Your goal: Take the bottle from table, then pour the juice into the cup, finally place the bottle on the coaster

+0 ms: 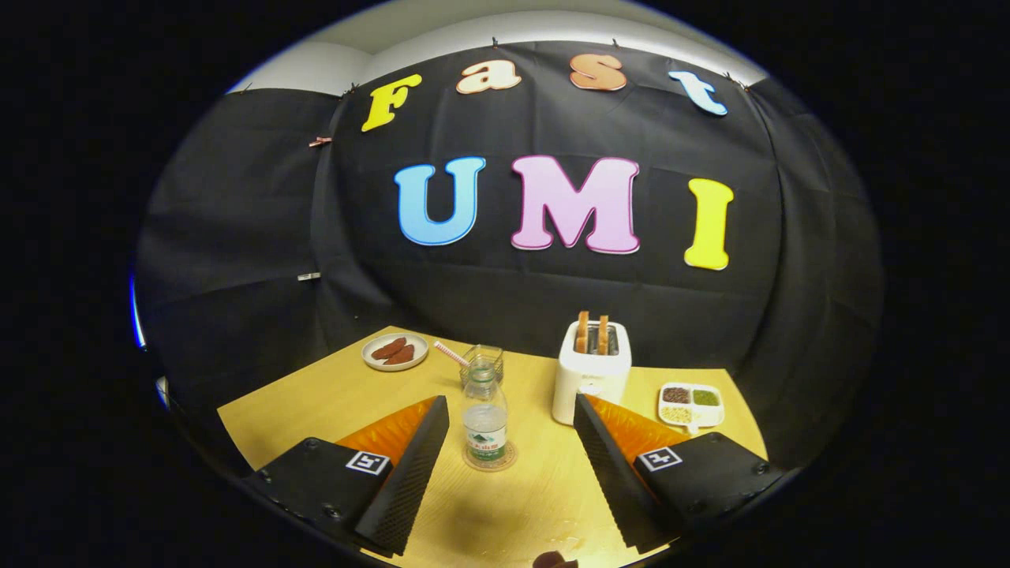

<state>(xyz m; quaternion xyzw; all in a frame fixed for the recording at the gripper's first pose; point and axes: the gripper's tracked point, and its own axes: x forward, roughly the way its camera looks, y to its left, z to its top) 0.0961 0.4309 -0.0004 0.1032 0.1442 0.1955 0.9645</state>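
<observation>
The gripper (511, 457) is sitting wide open around the water bottle (484, 426) on its coaster (490, 464), risking a toppling nudge.

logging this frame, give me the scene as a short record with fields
gripper: gripper open, fingers wide apart, touching nothing
bottle: bottle upright between the fingers, on the coaster
cup: clear cup with a straw, just behind the bottle
toaster: toaster with two slices up, right of the cup
surface: wooden table
</observation>
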